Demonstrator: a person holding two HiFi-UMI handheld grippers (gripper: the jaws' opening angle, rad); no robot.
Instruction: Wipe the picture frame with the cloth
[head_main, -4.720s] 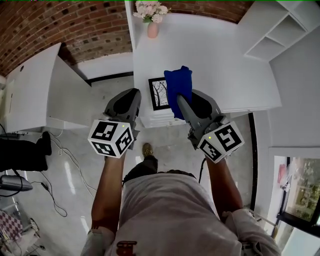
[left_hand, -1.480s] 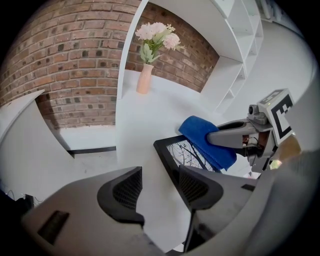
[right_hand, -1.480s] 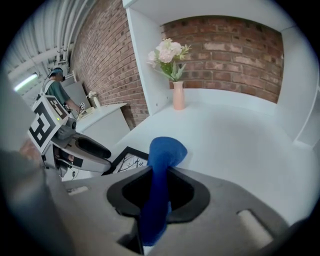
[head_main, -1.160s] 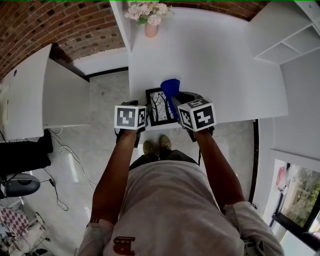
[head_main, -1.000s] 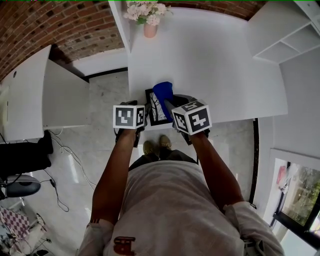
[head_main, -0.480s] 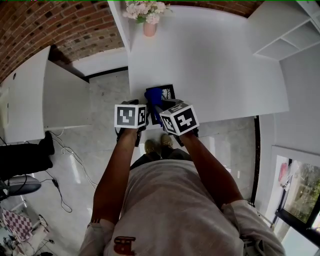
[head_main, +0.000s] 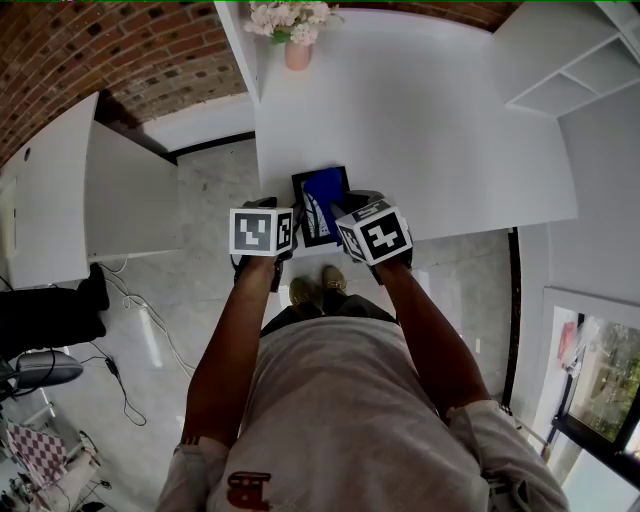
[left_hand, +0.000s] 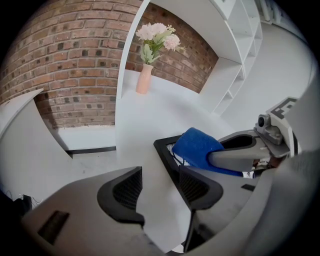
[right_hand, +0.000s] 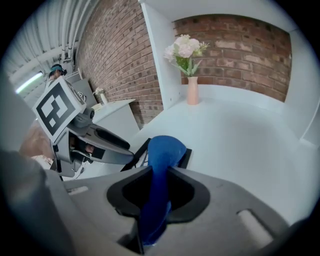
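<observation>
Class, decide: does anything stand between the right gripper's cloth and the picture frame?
Nothing visible does. The right gripper is shut on the cloth, which lies over the picture frame.

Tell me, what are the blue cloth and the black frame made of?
The cloth looks like soft, fuzzy fabric, maybe microfibre: it folds and bunches. The frame looks hard, matte black, with straight edges; wood or plastic, I can't tell.

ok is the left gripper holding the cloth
No, the cloth is pinched in the right gripper, while the left gripper has its jaws apart over the white table.
</observation>
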